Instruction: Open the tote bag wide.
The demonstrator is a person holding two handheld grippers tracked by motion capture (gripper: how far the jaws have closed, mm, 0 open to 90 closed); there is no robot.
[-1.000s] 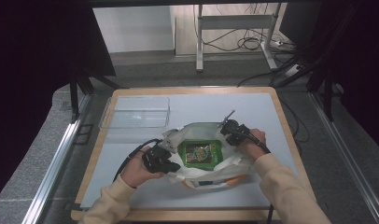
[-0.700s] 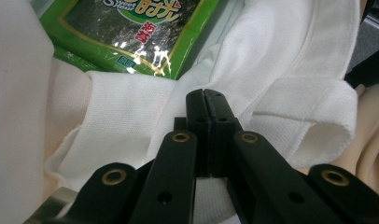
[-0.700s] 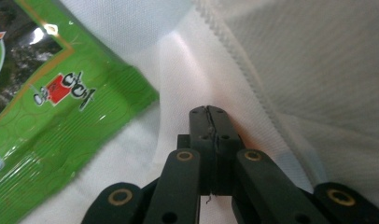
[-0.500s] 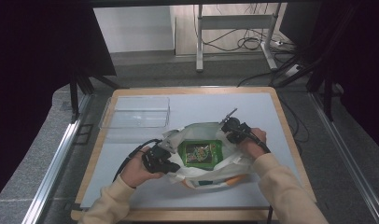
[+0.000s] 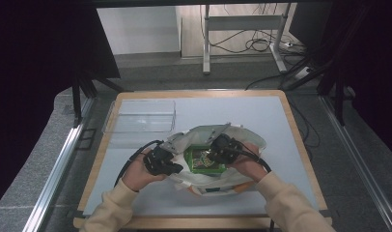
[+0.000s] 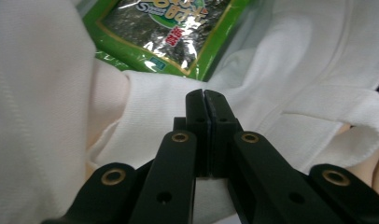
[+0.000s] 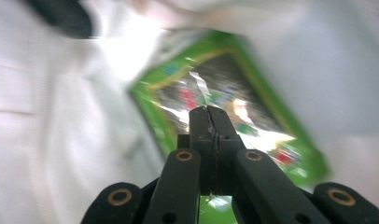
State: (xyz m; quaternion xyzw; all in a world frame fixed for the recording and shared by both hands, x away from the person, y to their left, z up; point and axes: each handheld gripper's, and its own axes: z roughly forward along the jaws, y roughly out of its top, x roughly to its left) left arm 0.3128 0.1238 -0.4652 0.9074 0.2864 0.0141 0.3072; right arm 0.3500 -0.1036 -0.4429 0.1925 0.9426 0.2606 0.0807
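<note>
Centrally on the table (image 5: 281, 116), near its front edge, lies a white cloth bag (image 5: 242, 140) with its mouth spread, and inside it rests a green snack packet (image 5: 203, 159) printed with dark seaweed artwork. At the bag's left rim, the left gripper (image 5: 172, 166) has its jaws fully closed; in the left gripper view the two black jaws meet tip to tip against a fold of the white fabric (image 6: 150, 93), and whether cloth is pinched between them cannot be told, with the packet (image 6: 178, 32) just beyond. At the bag's right side, the right gripper (image 5: 216, 152) is above the packet; in the right gripper view, which is blurred, its jaws are likewise closed with nothing visible between them, and the packet (image 7: 253, 107) lies directly behind their tips. A clear plastic tray (image 5: 141, 116) stands well apart at the table's far left.
</note>
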